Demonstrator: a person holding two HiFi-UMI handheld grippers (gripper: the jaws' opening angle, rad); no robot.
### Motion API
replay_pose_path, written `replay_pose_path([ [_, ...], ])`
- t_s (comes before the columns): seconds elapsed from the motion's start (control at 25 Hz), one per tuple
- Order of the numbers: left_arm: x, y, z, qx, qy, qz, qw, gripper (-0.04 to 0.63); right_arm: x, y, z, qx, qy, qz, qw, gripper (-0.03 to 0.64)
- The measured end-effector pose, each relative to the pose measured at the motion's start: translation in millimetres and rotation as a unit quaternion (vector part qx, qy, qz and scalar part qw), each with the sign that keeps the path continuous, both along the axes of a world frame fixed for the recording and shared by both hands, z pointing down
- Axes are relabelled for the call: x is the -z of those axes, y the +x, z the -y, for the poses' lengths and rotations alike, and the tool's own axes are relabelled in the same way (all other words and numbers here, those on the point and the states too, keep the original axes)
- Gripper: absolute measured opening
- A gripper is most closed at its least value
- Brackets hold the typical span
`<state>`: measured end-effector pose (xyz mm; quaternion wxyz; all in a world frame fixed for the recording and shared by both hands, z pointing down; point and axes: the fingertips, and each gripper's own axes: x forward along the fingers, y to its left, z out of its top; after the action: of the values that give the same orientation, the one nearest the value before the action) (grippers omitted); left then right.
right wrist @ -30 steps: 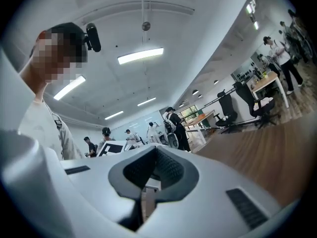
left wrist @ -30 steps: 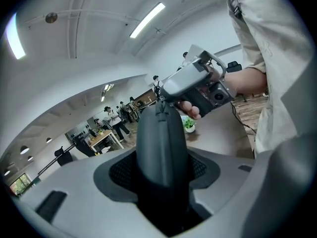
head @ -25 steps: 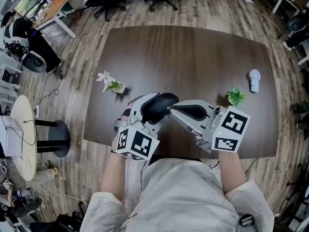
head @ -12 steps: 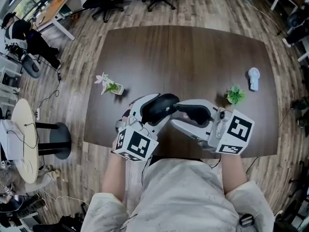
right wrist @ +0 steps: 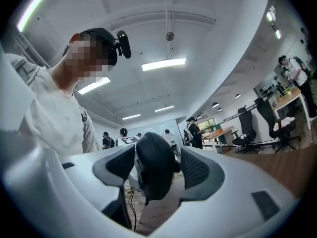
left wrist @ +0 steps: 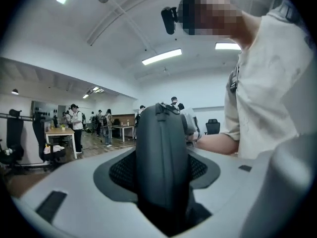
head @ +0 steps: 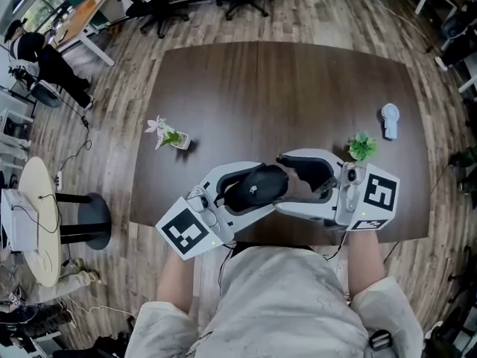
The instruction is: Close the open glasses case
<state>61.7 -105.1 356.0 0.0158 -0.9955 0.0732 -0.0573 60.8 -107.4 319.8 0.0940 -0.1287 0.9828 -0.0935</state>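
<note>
Big open office, wood-plank floor, dark brown table (head: 298,80) under the head view. A small flowering plant (head: 170,131) sits on the left of the table and a green sprig (head: 363,147) on the right, both well clear of the action. The glasses case (head: 246,191) is up off the table, near the front edge and close to the person's chest. The left gripper (head: 262,185) has it clamped. Compared w/ a sec ago that hand has lifted and rolled, so its marker cube now faces differently. The right gripper (head: 282,183) has just been opening its jaws, from pinched tight to wide. That reads as the closing squeeze being over and the right side letting go.

Left gripper view: it points roughly level at the person's torso. The case fills the middle w/ a seam running down it, and both pads (left wrist: 119,170) press its sides. It's a firm hold. The lid looks shut from here, so the task is prob. done or nearly so.

Right gripper view: this one is tilted slightly up, w/ ceiling lights behind. The rounded end of the case sits between the spread jaws, but there's a gap at the pad (right wrist: 195,167), so no grip.
</note>
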Motion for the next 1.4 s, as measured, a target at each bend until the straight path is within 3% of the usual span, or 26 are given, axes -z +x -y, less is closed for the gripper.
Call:
replay_pose_path([
  [0.28,2.2,7.7,-11.1,-0.021,-0.004,-0.008,0.9997,0.261,-5.0,-15.1,-9.8,0.006,0.034,-0.031,0.999,0.278],
  [0.48,-5.7,7.4,-9.6,-0.014,0.023,0.014,0.9995,0.266,-8.2,-13.7,-10.3,-0.008,0.058,-0.054,0.997,0.273],
  [0.72,-21.4,-1.1,7.5,0.043,0.041,0.018,0.9981,0.296,-15.7,14.6,1.4,-0.054,0.048,-0.073,0.995,0.273],
  [0.88,-33.7,-16.6,21.9,0.098,0.035,0.017,0.9944,0.261,-26.2,42.2,18.9,-0.112,0.034,-0.103,0.988,0.273],
  [1.0,-35.4,-31.1,34.7,0.155,0.020,-0.008,0.9877,0.220,-48.3,59.3,36.7,-0.171,0.034,-0.178,0.969,0.272],
  [1.12,-41.4,-50.8,50.9,0.236,0.027,-0.009,0.9714,0.144,-85.4,68.9,51.0,-0.210,0.039,-0.287,0.934,0.273],
  [1.24,-49.3,-72.2,65.9,0.308,0.025,-0.001,0.9510,0.050,-121.4,73.0,59.3,-0.219,0.028,-0.373,0.901,0.272],
  [1.4,-47.0,-86.9,66.6,0.347,0.023,-0.040,0.9368,0.003,-159.7,72.5,68.6,-0.211,0.010,-0.441,0.872,0.272],
])
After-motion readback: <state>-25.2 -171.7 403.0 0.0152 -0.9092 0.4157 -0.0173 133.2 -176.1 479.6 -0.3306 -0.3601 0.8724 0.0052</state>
